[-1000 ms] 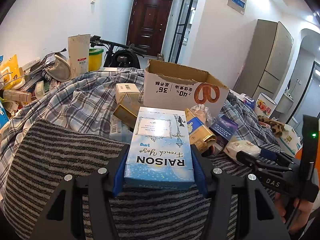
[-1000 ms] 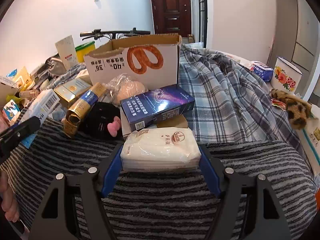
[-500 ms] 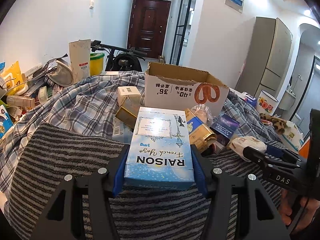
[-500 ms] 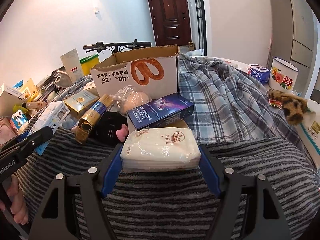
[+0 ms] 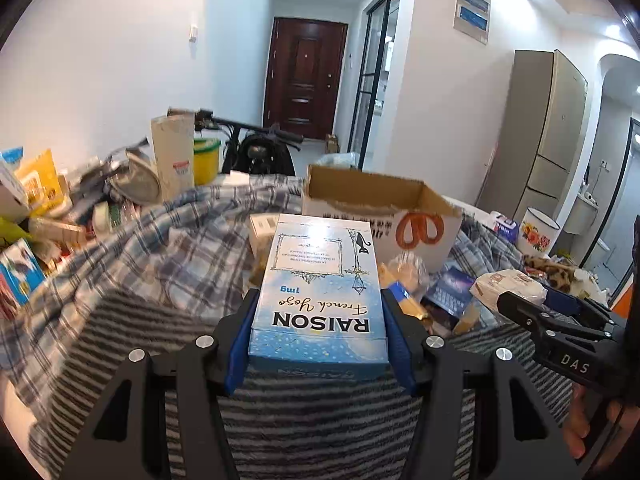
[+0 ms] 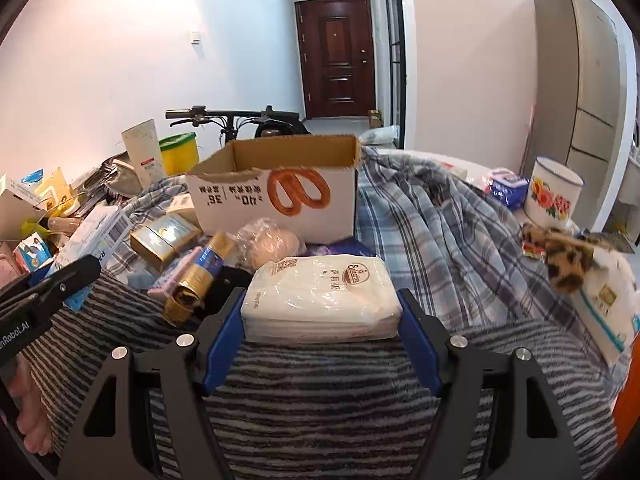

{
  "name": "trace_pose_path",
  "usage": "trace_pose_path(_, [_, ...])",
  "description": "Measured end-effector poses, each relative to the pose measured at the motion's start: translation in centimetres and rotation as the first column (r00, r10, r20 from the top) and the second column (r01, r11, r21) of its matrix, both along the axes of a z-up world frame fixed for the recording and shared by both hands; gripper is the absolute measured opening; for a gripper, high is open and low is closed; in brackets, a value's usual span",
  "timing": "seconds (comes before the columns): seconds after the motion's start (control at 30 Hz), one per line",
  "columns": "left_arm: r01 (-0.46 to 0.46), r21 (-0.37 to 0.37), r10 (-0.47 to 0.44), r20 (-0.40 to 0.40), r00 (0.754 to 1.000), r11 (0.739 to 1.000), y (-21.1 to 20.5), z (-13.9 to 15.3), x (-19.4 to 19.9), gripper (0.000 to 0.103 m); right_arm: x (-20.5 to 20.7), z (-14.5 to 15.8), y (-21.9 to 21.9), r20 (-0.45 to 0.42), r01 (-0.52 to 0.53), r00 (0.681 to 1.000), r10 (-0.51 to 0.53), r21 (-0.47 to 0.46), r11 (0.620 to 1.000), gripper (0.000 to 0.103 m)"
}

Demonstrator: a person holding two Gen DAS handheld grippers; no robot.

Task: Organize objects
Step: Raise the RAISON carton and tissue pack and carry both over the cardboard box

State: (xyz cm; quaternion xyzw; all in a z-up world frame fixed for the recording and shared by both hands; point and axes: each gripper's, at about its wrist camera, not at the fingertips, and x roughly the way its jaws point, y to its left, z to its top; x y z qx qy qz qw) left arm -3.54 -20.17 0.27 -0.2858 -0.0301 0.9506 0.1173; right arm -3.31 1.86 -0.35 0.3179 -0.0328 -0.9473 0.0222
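My left gripper (image 5: 318, 312) is shut on a light blue RAISON box (image 5: 320, 288), held off the striped blanket (image 5: 132, 344). My right gripper (image 6: 321, 306) is shut on a white tissue pack (image 6: 320, 294), also lifted. Beyond both stands an open cardboard box with a pretzel print (image 5: 384, 216) (image 6: 280, 196), its top open and its inside bare as far as I see. The right gripper (image 5: 520, 300) with the tissue pack (image 5: 506, 284) shows at the right of the left wrist view. The left gripper (image 6: 60, 280) shows at the left of the right wrist view.
Loose items lie before the carton: a gold box (image 6: 164, 236), a gold and blue tube (image 6: 200, 276), a bagged bun (image 6: 268, 244), a dark blue box (image 5: 452, 286). A floral tin (image 6: 554, 192) and leopard toy (image 6: 568, 256) sit right. Clutter piles left, with a bicycle (image 6: 232, 118) behind.
Both grippers have risen with their loads; the blanket and loose items sit lower in view and more of the carton's open top shows.
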Motion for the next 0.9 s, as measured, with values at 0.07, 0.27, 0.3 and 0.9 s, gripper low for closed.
trace_pose_path(0.07, [-0.012, -0.020, 0.011, -0.036, 0.999, 1.000, 0.0, 1.2, 0.3, 0.060, 0.2, 1.1, -0.1, -0.025, -0.016, 1.000, 0.016, -0.014, 1.000, 0.072])
trace_pose_path(0.27, [-0.066, -0.031, 0.062, -0.120, 0.991, 0.997, -1.0, 5.0, 0.5, 0.060, 0.7, 5.4, -0.8, -0.141, -0.008, 0.990, 0.013, 0.036, 0.999, 0.072])
trace_pose_path(0.3, [-0.062, -0.021, 0.059, -0.131, 0.990, 0.998, -1.2, 5.9, 0.5, 0.060, 0.8, 6.1, -0.8, -0.159, 0.004, 0.987, 0.004, 0.048, 0.999, 0.072])
trace_pose_path(0.9, [0.029, 0.100, 0.025, -0.500, 0.866, 0.995, -0.5, 20.3, 1.8, 0.060, 1.5, 21.2, -1.5, -0.517, 0.124, 0.854, -0.062, 0.087, 0.988, 0.072])
